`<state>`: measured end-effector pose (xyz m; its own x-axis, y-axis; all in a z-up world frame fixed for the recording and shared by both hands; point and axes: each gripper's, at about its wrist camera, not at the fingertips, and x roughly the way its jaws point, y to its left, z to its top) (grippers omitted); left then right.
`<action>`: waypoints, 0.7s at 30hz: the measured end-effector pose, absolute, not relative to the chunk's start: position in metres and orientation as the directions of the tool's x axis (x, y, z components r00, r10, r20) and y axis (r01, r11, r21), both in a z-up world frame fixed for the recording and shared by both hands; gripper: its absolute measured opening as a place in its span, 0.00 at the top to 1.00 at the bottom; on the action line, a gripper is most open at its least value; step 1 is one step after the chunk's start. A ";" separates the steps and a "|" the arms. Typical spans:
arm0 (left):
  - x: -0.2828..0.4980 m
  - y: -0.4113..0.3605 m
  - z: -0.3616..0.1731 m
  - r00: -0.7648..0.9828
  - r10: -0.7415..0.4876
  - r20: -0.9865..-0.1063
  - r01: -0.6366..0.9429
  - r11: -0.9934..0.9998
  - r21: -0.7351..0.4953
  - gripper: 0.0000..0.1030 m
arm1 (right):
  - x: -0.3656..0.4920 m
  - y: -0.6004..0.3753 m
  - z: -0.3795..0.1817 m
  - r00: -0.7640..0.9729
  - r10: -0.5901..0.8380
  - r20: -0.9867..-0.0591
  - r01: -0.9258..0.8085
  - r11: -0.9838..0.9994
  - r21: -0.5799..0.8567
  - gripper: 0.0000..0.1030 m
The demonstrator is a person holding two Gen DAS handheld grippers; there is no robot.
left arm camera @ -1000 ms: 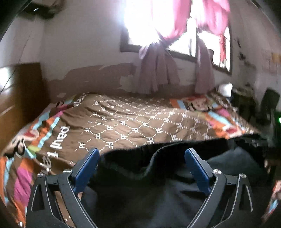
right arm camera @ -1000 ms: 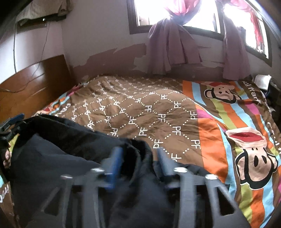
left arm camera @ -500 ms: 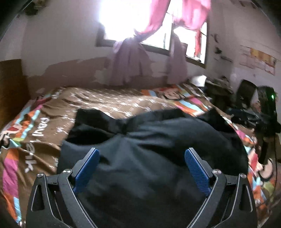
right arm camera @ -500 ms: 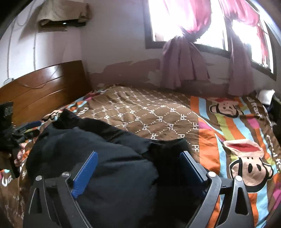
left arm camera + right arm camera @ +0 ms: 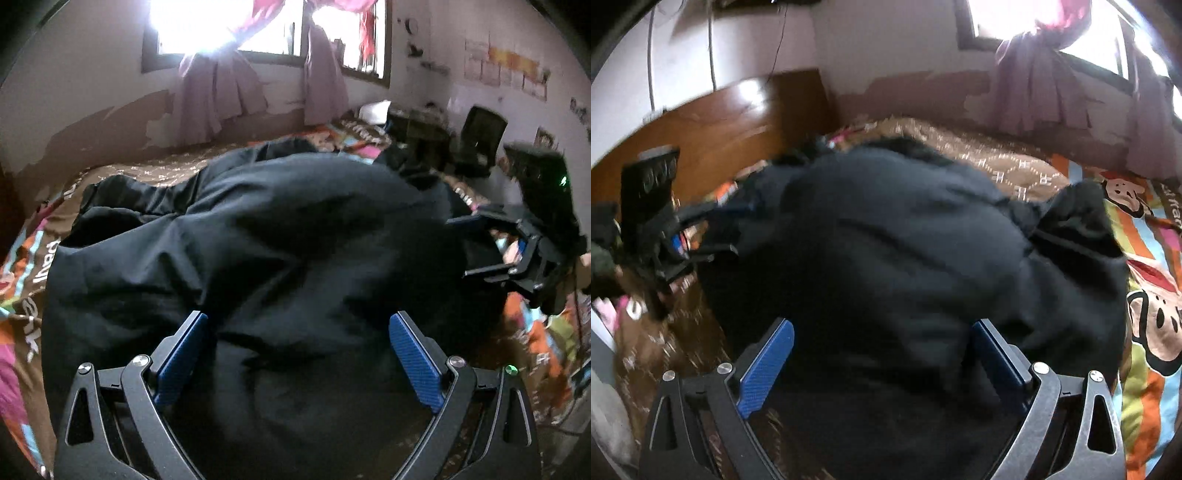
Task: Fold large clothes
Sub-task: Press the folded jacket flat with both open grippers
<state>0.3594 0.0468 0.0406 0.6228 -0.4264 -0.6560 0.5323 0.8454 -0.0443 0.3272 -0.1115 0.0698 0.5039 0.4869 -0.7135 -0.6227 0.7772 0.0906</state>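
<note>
Lying in a rumpled heap across the near part of the bed, the black garment (image 5: 258, 236) covers much of the patterned bedspread (image 5: 993, 162), one dark fold reaching toward the wooden headboard (image 5: 720, 125). The left gripper (image 5: 297, 354) angles down over the near edge of the cloth, its blue pads spread wide, fabric lying loose between them and pressed by neither. The right gripper (image 5: 882, 358) tilts down the same way from the other side; its jaws have just been opening and now stand wide, the garment slack between them, unheld. Each gripper shows at the edge of the other's view. On the bedspread, white lettering reads partly as "paul"; repeated small white letter marks dot the brown field. Cartoon monkey faces (image 5: 1123, 190) sit on the striped border.
</note>
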 end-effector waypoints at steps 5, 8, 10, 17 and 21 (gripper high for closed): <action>0.382 0.037 0.038 0.599 -0.399 -0.694 0.494 0.866 -0.072 0.07 | 0.349 -0.096 0.066 0.517 0.458 -0.723 -0.604 0.794 0.070 0.06; 0.397 0.035 0.038 0.595 -0.377 -0.710 0.466 0.881 -0.077 0.07 | 0.370 -0.090 0.066 0.531 0.445 -0.721 -0.574 0.815 0.080 0.06; 0.408 0.033 0.040 0.595 -0.356 -0.721 0.454 0.889 -0.064 0.06 | 0.386 -0.086 0.069 0.537 0.438 -0.721 -0.558 0.825 0.085 0.06; 0.440 0.038 0.041 0.589 -0.305 -0.748 0.395 0.916 -0.063 0.06 | 0.435 -0.078 0.068 0.510 0.423 -0.749 -0.515 0.847 0.128 0.06; 0.454 0.041 0.040 0.607 -0.247 -0.755 0.352 0.936 -0.023 0.06 | 0.447 -0.083 0.066 0.508 0.413 -0.756 -0.508 0.852 0.124 0.06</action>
